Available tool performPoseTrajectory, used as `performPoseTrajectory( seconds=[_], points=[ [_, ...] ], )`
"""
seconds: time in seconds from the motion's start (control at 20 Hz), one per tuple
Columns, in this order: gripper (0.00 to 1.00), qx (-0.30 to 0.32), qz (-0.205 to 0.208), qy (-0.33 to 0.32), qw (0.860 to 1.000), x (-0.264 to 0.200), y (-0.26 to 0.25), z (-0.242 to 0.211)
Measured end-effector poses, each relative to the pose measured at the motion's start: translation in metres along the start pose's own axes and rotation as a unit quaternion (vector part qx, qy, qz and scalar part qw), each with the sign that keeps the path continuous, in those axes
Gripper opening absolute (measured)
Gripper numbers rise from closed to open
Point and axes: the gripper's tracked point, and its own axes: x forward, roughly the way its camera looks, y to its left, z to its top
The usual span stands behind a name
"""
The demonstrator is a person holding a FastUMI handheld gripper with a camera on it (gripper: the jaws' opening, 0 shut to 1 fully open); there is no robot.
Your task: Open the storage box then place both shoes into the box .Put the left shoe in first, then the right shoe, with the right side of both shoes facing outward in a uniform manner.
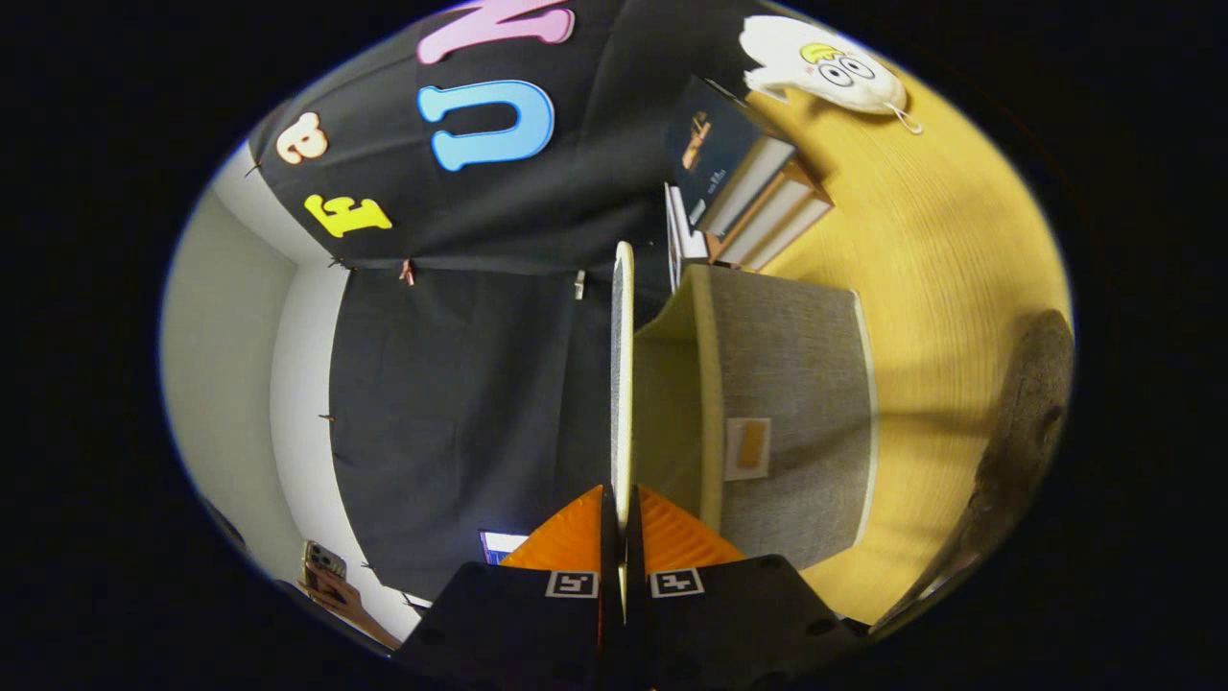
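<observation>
The view is rolled sideways. My gripper [622, 518] is shut on the storage box lid [623, 384], a thin cream-edged panel seen edge-on between the two orange fingers [566, 537]. The lid stands lifted away from the grey fabric storage box [796, 413], which sits on the yellow wooden table [950, 288] just beyond the fingers. The box's cream inside [667, 413] is exposed between the lid and the rim. A dark grey shoe [1022, 432] lies on the table past the box, partly cut off.
A stack of books [748, 182] lies behind the box. A white plush toy [825, 62] with cartoon eyes rests farther back on the table. A person's hand holding a phone [326, 576] shows near the white wall.
</observation>
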Motion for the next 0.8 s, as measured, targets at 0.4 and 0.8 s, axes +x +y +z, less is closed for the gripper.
performPoseTrajectory(
  seconds=[0.4,0.8],
  points=[
    [0.06,-0.135,-0.040,-0.019,0.990,0.052,0.079,-0.022],
    [0.07,-0.190,-0.046,-0.035,0.980,0.147,0.124,-0.050]
  ],
)
